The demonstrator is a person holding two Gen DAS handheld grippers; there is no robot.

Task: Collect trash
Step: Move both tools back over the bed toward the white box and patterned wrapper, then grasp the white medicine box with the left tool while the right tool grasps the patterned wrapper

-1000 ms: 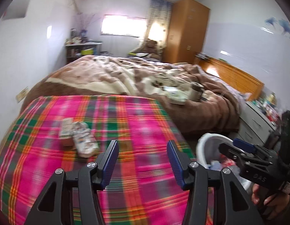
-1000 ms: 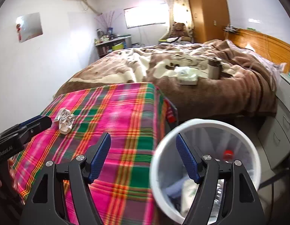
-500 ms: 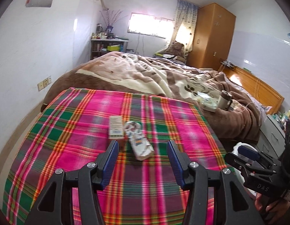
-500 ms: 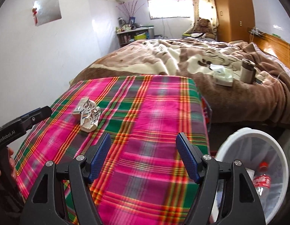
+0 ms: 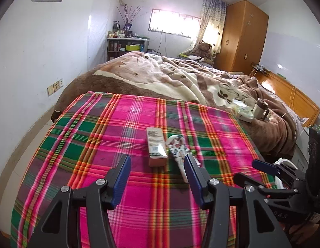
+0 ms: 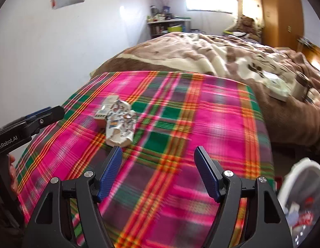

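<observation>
One bin point(image 6: 300, 186), right view only

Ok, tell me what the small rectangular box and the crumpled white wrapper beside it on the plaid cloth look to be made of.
Small rectangular box: thin printed cardboard by the look, matte, with sharp folded edges, flat faces and a pale printed label.
Crumpled white wrapper: probably plastic or foil-lined film; it is creased, holds its crumpled shape, and shows glossy highlights over a coloured print. Which of the two, the pictures leave open.
</observation>
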